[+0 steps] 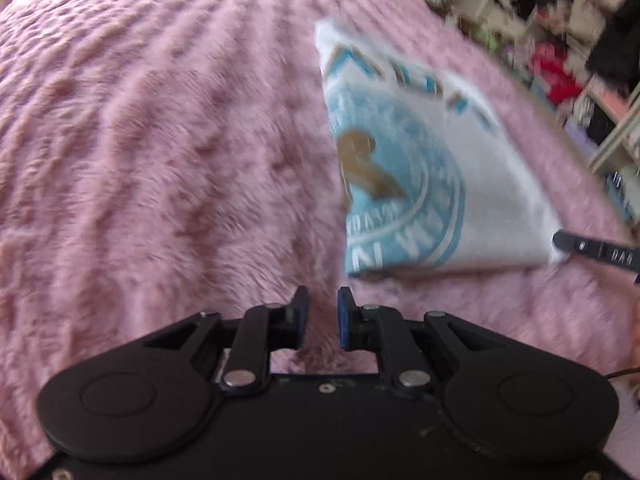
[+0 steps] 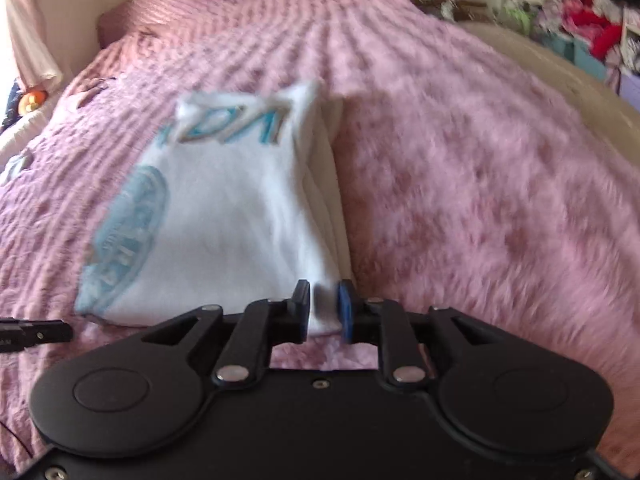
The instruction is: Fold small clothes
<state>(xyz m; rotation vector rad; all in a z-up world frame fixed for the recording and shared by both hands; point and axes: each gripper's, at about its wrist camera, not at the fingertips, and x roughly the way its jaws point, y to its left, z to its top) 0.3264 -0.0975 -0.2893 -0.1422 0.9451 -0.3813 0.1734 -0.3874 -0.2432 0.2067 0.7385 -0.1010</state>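
A folded white shirt (image 1: 440,168) with a blue round print lies on the pink fuzzy bedspread (image 1: 160,140). My left gripper (image 1: 322,312) sits just short of its near left corner, jaws a little apart with nothing between them. My right gripper (image 2: 324,308) has the shirt's near right corner (image 2: 322,312) between its pads; the shirt (image 2: 224,216) stretches away from it. A right fingertip (image 1: 592,250) shows at the shirt's corner in the left wrist view, and the left gripper's tip (image 2: 36,334) shows at the left edge of the right wrist view.
The bed's right edge (image 2: 560,80) drops to a cluttered floor and shelves with clothes and toys (image 2: 584,20). A pink pillow (image 2: 180,8) lies at the bed's head. The bedspread spreads wide to the left of the shirt.
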